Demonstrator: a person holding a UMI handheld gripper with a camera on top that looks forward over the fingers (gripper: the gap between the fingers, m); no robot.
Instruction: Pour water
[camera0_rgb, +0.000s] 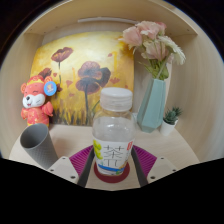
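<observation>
Tongs: closed on the water bottle, both purple pads pressing its sides.
Grey cup: upright, near the table's left edge.
Vase: toward the back right corner.

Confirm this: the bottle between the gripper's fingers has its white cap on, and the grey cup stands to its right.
One thing is wrong: the grey cup stands to the left of the bottle, not the right, as the gripper view shows. The rest holds: the bottle sits between the fingers of the gripper with its white cap on.
</observation>
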